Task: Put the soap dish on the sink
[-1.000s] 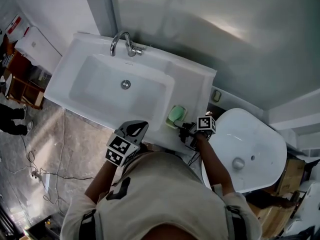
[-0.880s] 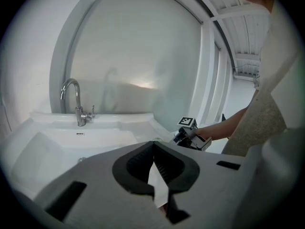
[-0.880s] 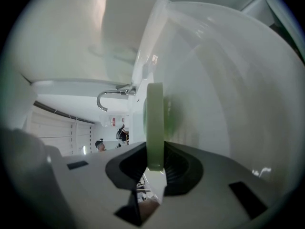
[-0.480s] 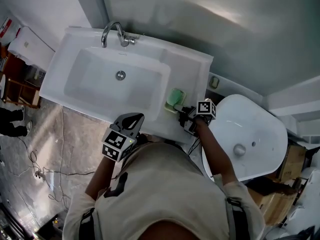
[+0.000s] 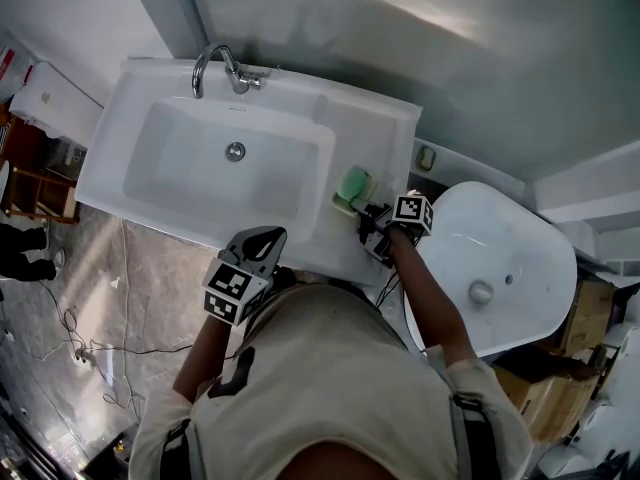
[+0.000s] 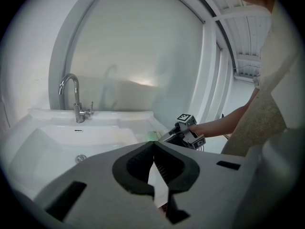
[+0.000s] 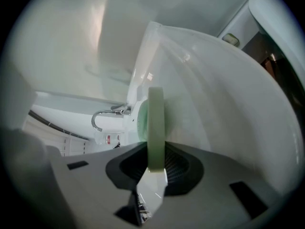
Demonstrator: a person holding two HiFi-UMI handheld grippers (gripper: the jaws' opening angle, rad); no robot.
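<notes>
**Soap dish held over the sink's right-hand ledge**

Closest to the person's body, the left gripper (image 5: 262,240) hangs at the front edge of the sink (image 5: 378,133). Its jaws are drawn together on nothing. It has no part in the carry and seems to be parked there so as not to get in the way.

Just beyond it, to the person's right, the right gripper (image 5: 366,211) is clamped on the rim of the green soap dish (image 5: 354,186). Its jaws are only narrowly apart because the thin edge fills them. Pinching the rim leaves the underside of the dish free to meet the surface.

The dish sits over the flat ledge on the right side of the sink, near its front right corner and just beside the bowl (image 5: 200,168). That ledge looks like the natural resting place, level and clear of the water. From here I cannot tell whether the dish is touching the ledge or hanging just above it.

Farther off, the faucet (image 5: 222,68) stands at the back edge against the wall. A white tub (image 5: 520,258) lies off to the right, well clear of the work.
</notes>
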